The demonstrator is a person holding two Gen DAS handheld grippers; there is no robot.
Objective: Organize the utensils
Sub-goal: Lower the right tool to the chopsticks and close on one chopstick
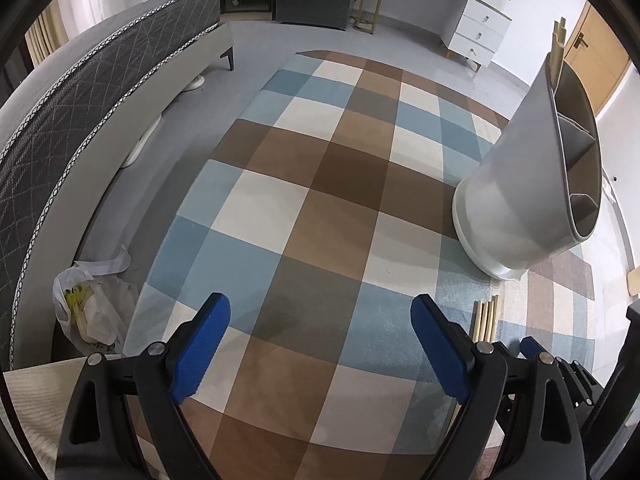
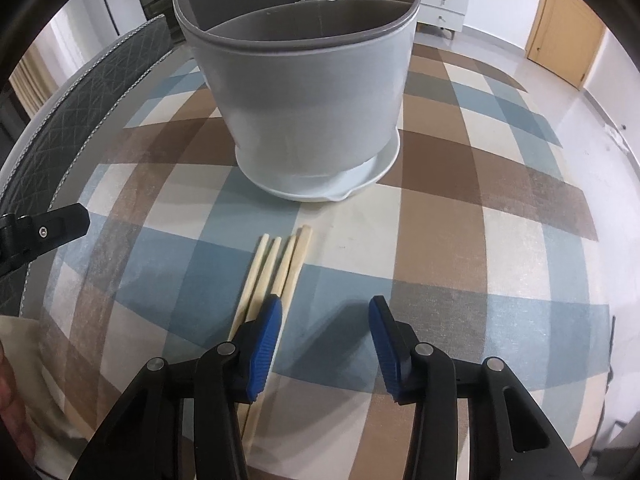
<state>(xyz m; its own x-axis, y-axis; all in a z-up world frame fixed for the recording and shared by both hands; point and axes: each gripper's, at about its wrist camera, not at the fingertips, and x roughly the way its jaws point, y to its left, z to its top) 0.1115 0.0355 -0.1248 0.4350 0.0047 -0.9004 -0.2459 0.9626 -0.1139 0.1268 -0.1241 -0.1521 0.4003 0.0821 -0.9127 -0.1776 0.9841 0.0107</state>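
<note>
A white utensil holder point(image 2: 304, 100) with a grey divided insert stands on its drip saucer on the checked tablecloth point(image 2: 460, 240); in the left wrist view the holder point(image 1: 516, 200) is at the right. Wooden sticks point(image 1: 557, 52) poke out of its far compartment. Several bamboo chopsticks point(image 2: 276, 264) lie side by side in front of it. My right gripper point(image 2: 326, 304) hovers low over the cloth, jaws apart with nothing between them; its left finger point(image 2: 264, 344) overlaps the chopsticks. My left gripper point(image 1: 320, 304) is wide open above bare cloth, left of the chopsticks point(image 1: 486, 316).
A bed with a grey quilted mattress point(image 1: 80, 112) runs along the table's left. A plastic bag point(image 1: 92, 312) lies on the floor by it. White drawers point(image 1: 476, 28) and a wooden door point(image 2: 560, 40) are at the back.
</note>
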